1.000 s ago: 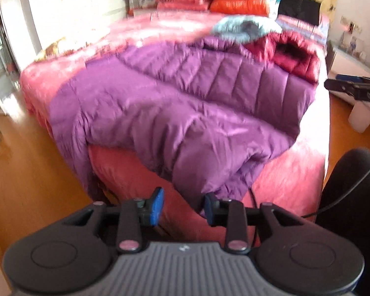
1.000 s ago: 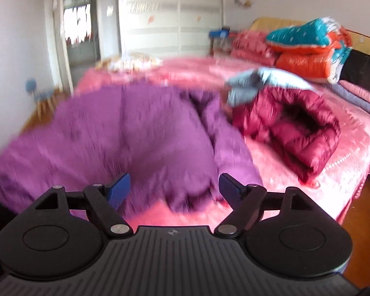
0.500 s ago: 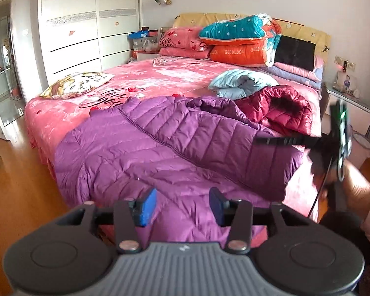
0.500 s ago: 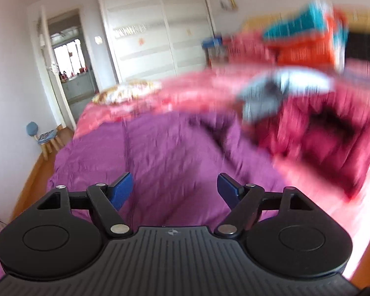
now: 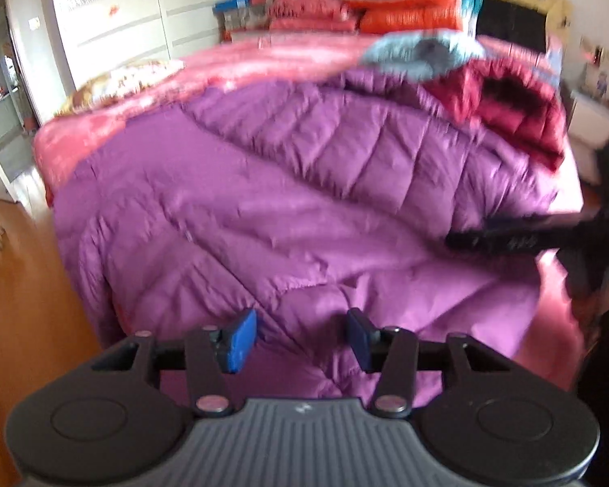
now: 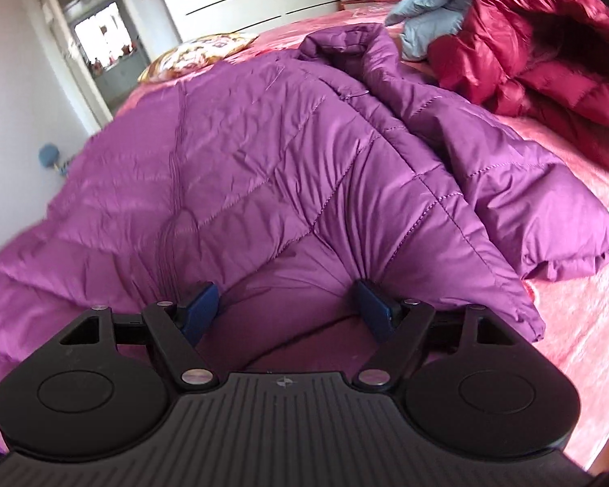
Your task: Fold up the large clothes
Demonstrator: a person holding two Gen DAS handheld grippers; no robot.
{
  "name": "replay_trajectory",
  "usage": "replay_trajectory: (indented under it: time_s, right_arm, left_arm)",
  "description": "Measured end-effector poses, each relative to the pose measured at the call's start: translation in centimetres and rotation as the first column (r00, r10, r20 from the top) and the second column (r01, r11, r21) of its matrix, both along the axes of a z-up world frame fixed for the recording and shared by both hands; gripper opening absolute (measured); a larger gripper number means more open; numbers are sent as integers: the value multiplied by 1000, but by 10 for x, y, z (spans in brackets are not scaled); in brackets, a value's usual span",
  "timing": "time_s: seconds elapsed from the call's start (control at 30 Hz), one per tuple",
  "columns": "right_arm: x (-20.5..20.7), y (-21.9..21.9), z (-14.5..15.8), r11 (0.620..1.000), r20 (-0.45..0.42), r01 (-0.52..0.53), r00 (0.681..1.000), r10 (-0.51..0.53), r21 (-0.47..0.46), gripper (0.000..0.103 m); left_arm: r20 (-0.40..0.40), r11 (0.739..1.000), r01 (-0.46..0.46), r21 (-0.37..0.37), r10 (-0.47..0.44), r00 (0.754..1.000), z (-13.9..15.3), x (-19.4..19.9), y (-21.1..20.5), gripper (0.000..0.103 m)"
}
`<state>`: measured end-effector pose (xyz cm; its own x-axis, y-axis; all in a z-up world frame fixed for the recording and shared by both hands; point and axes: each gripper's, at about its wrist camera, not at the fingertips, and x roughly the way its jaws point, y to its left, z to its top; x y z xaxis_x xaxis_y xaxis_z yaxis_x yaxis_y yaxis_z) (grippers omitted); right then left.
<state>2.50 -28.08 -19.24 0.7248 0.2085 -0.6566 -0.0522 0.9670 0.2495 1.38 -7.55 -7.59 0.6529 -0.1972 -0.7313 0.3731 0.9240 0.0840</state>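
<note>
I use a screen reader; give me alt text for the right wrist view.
An open right claw presses into a purple quilted down coat spread over a pink bed. A dark red puffer jacket lies behind it.

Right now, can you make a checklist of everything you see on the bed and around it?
Surface: bed with pink cover, mostly under clothes.
Job's things: purple puffer coat spread flat, collar toward the pillows.
Clutter: dark red puffer jacket bunched beside it; light blue garment; patterned pillow; stacked bedding.
Grippers: left tool open over the coat's near edge; right tool open, coat fabric bulging between its fingers.
Cables: nothing seen.
Surroundings: white wardrobe, open doorway, wooden floor.
</note>
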Motion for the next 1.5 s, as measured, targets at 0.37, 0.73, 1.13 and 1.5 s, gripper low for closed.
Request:
replay_trajectory:
  time_s: [0.37, 0.73, 1.13, 1.5]
  right_arm:
    - [-13, -28, 26, 977, 46, 71, 996, -81, 199, 100]
    - [-58, -122, 34, 670, 17, 318, 897, -443, 671, 103]
    - [-40, -139, -6, 396, -256, 526, 788, -560, 753, 103]
    - [8, -144, -19, 260, -371, 622, 697, -614, 739, 103]
  left_arm:
    - [-29, 999, 21, 44, -20, 999, -19, -3, -12, 46]
    - [209, 993, -2, -122, 28, 977, 56, 25, -11, 48]
    - [328, 948, -93, -303, 195, 924, 80, 108, -16, 56]
    - [286, 854, -238, -463, 398, 872, 43, 176, 50, 59]
